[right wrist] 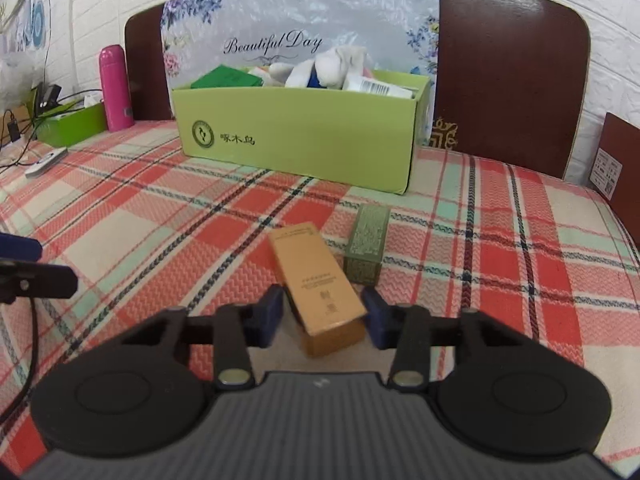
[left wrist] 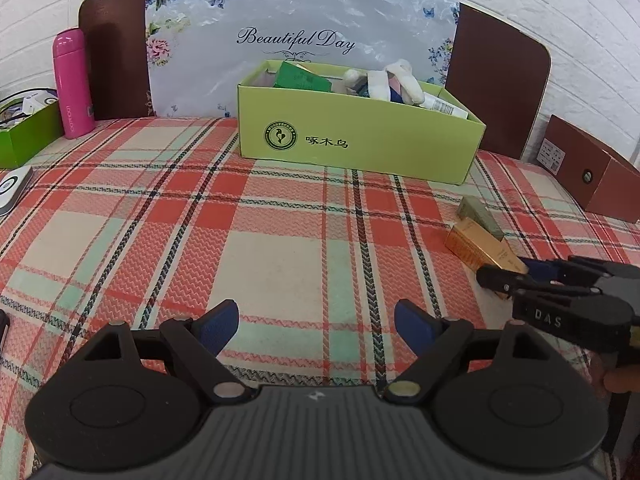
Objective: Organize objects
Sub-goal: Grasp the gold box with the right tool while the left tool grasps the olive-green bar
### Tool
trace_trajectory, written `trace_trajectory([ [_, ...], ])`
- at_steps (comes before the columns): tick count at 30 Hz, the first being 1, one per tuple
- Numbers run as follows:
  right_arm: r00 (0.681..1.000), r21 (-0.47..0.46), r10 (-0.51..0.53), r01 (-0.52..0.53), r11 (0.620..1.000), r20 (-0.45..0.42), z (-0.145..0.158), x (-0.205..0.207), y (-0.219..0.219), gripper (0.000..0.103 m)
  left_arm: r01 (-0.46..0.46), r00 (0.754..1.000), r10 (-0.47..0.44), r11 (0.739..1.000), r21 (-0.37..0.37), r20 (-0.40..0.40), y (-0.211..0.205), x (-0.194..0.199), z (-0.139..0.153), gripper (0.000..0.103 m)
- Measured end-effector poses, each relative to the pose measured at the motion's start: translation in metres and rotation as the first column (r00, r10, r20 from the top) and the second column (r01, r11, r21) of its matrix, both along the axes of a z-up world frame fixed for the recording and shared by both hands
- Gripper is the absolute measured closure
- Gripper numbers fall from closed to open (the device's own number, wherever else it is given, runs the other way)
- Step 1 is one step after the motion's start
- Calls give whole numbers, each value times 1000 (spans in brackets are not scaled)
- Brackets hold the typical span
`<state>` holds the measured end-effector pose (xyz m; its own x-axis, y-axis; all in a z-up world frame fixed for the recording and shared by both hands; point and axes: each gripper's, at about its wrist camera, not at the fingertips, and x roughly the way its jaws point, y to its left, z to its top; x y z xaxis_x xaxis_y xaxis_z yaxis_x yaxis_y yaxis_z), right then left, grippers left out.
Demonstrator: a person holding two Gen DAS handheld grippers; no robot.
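While right fingers (right wrist: 323,314) straddle the gold box (right wrist: 316,288) — contact unclear — left fingers (left wrist: 316,326) gape.

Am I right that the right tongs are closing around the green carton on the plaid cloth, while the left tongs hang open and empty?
Not quite: in the right wrist view the right tongs straddle the gold carton, not the green carton, which lies beside it, beyond the pads. The rest holds: both cartons lie on the plaid cloth, and the left tongs hang open and empty.

Red-plaid cloth (left wrist: 280,240); green box (left wrist: 352,136); pink flask (left wrist: 72,84).
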<state>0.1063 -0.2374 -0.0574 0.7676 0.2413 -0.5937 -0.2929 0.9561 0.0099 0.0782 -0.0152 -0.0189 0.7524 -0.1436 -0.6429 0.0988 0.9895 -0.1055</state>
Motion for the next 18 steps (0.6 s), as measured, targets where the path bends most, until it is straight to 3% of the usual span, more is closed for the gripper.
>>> trace_trajectory([
  [5,1000,4,-14,14,1000,27,3,-43,-12,71,68,998,-68,998,-5,2,-25,13,5,15],
  [10,990,6,-126,126,992,63,8,-84,-36,71,140,990,-140,990,-24,13,-67,37,7,15],
  [13,985,55,-166,163,985,54,7,-100,-51,71,178,984,-177,982,-64,9,-94,55,3,15],
  [18,985,90,-169,165,982,45,5,-111,-57,71,157,987,-160,980,-125,-12,-131,88,-7,15],
])
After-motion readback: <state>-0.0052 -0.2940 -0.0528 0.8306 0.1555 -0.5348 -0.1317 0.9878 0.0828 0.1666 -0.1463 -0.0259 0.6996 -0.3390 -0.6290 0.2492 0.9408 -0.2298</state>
